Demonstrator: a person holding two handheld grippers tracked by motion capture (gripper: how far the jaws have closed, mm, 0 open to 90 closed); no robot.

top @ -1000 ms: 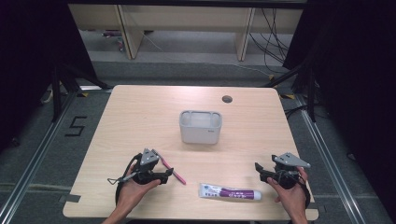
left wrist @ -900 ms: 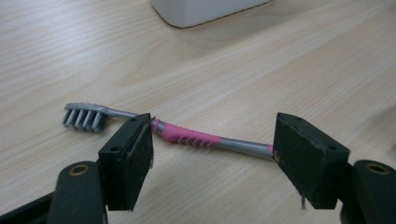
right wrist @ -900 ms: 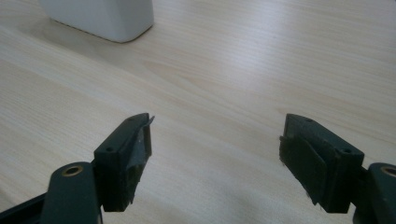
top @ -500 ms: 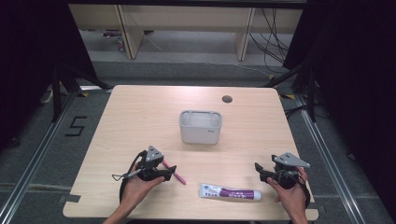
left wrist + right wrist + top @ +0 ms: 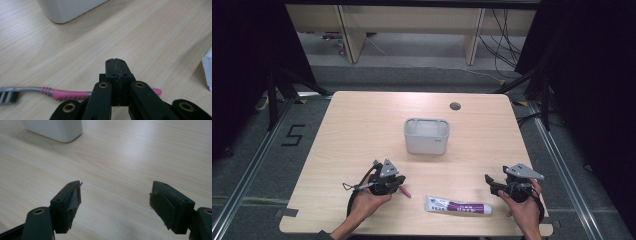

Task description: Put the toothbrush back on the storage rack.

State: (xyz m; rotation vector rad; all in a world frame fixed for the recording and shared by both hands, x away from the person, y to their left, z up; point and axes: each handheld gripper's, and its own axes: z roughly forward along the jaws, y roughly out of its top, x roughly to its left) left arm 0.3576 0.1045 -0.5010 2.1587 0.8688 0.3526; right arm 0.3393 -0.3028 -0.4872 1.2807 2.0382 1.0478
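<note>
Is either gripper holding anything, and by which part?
Nothing. The fingers of the left gripper just closed empty, pink toothbrush beneath them; right gripper open.

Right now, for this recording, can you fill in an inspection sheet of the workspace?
Surface: light wooden table, bare apart from a small round hole near the far edge.
Job's things: pink toothbrush flat at the near left; toothpaste tube flat at the near edge; white container upright mid-table.
Clutter: nothing seen.
Grippers: left gripper has just been closing, jaws now together, the toothbrush crossing beneath them; whether it is pinched cannot be told. Right gripper open over bare wood, nothing between its jaws.
Cables: loop of cable at the left gripper; black wires hanging behind the table.
Surroundings: grey floor with a taped 5, dark drapes at the sides.
</note>
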